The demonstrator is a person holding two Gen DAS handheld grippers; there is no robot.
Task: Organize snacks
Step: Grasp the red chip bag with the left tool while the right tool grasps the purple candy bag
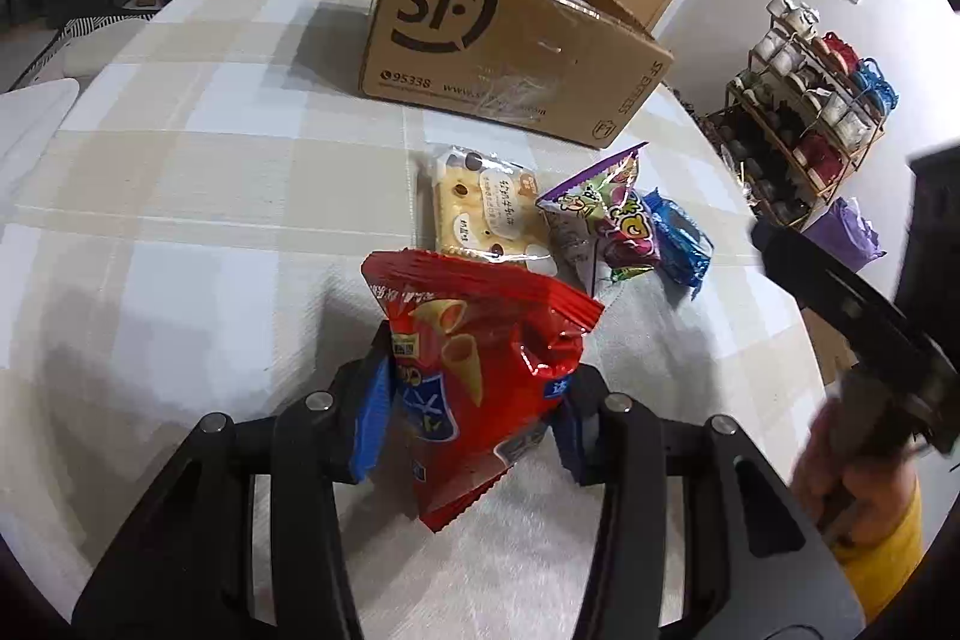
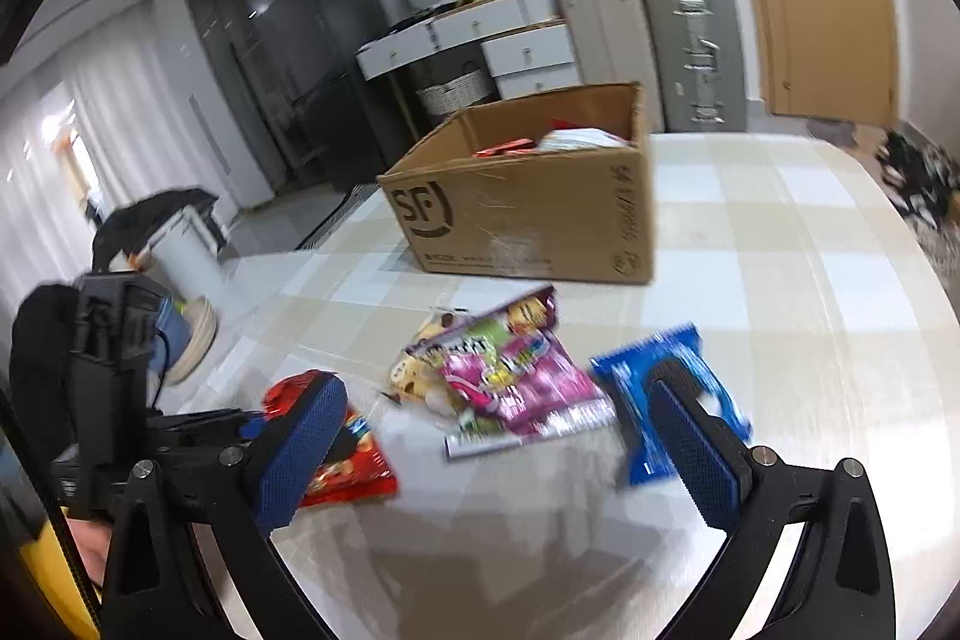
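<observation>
Snacks are partly sorted. Left wrist view: the left gripper point(image 1: 474, 394) has its jaws clamped on the red chip bag point(image 1: 480, 376); three packets wait on the table point(image 1: 180, 196). Right wrist view: the right gripper point(image 2: 498, 436), jaws apart, nears the blue packet point(image 2: 678, 400); the cardboard box point(image 2: 528, 208) already holds some.

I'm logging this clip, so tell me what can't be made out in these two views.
- Cardboard box contents: left view, near wall hides them; right view shows only red and white tops.
- Red snack bag lower print: left claw covers it.
- Blue packet label: right view, motion blur.
</observation>
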